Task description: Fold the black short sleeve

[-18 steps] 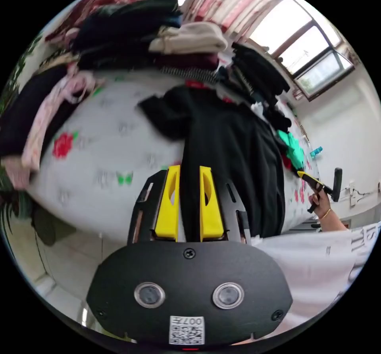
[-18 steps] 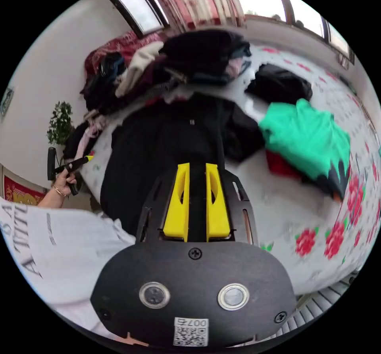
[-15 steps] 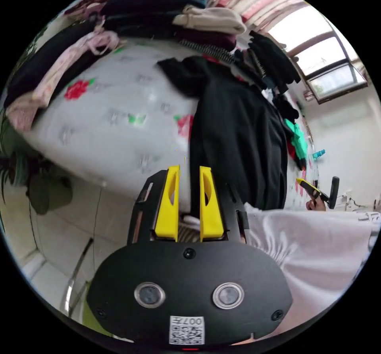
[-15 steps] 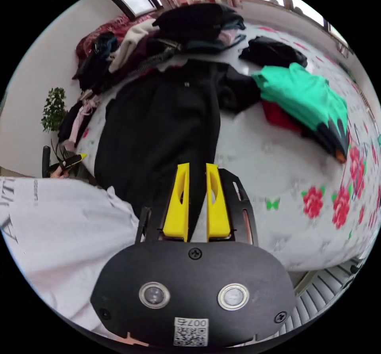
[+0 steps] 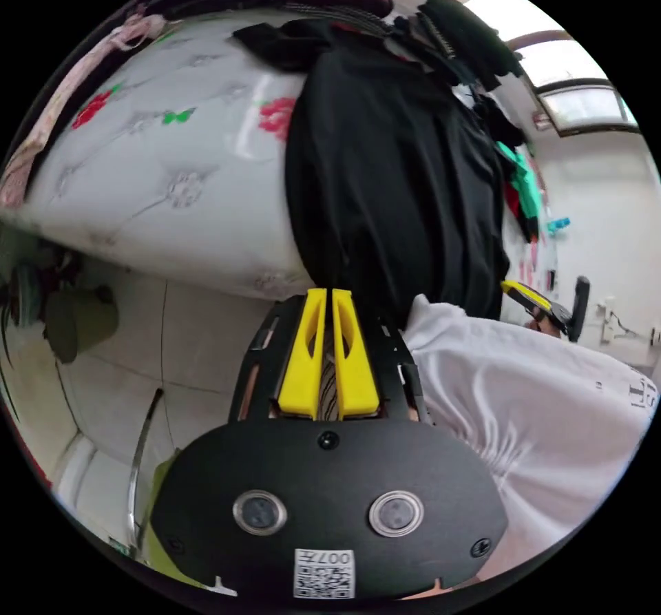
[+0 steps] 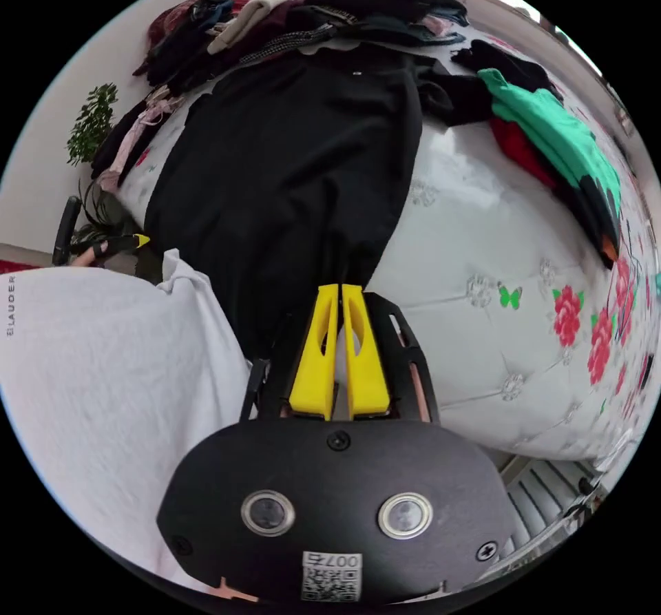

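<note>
- Left gripper view: left claw pinched together at the hem of the black short sleeve, which lies spread on the bed; floor tiles below.
- Right gripper view: right claw likewise together at the hem; green garment beside.

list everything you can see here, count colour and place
black shirt: one, black, spread flat on the bed, hem hanging over the near edge
bed: one, white quilted cover with red flowers and green butterflies
clothes pile: one heap, black, beige and maroon, at the far end of the bed
green top: one, green, on red and black clothes beside the black shirt
pink garment: one, pink, along the bed's edge
plant: one, green, by the wall
window: one, bright, high on the wall
floor: pale tiles, below the bed
white shirt: one, worn by the person
left claw: yellow jaws closed, at the hem
right claw: yellow jaws closed, at the hem
</note>
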A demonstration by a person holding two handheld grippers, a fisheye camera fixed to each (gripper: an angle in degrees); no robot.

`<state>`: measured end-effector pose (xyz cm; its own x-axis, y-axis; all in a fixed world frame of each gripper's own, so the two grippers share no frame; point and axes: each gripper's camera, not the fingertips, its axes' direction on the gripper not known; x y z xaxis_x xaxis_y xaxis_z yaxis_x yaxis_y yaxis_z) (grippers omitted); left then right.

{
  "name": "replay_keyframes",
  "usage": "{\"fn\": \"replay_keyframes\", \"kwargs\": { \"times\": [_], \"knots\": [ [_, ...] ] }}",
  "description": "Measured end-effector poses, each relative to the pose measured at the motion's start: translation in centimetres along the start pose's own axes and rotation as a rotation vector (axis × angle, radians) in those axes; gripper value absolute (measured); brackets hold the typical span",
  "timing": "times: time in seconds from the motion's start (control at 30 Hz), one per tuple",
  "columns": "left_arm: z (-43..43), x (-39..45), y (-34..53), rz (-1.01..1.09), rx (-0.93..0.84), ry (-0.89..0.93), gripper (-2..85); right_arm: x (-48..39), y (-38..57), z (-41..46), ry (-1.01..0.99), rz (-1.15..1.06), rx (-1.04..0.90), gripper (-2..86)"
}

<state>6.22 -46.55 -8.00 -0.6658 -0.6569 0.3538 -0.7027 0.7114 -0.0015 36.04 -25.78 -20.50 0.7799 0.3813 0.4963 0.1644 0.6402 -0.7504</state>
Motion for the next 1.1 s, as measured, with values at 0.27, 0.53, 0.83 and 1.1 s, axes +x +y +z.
{"fn": "replay_keyframes", "kwargs": {
  "times": [0.27, 0.53, 0.83, 1.1],
  "knots": [
    [-5.1, 1.6, -8.6, -0.027, 0.222, -0.051, 2.3, 5.8, -6.0, -6.0, 0.039, 0.118, 0.259, 0.2],
    [-6.3, 1.6, -3.3, -0.044, 0.315, -0.038, 7.5, 5.7, -1.2, -6.1, -0.032, 0.052, 0.321, 2.8],
    [-5.7, 2.1, 0.7, -0.011, 0.230, -0.083, 8.7, 4.2, -0.7, -2.3, -0.134, 0.018, 0.195, 5.7],
    [-6.3, 1.9, -0.9, 0.012, 0.125, -0.153, 0.8, 4.2, -1.8, -0.4, -0.005, 0.069, 0.044, 0.8]
  ]
}}
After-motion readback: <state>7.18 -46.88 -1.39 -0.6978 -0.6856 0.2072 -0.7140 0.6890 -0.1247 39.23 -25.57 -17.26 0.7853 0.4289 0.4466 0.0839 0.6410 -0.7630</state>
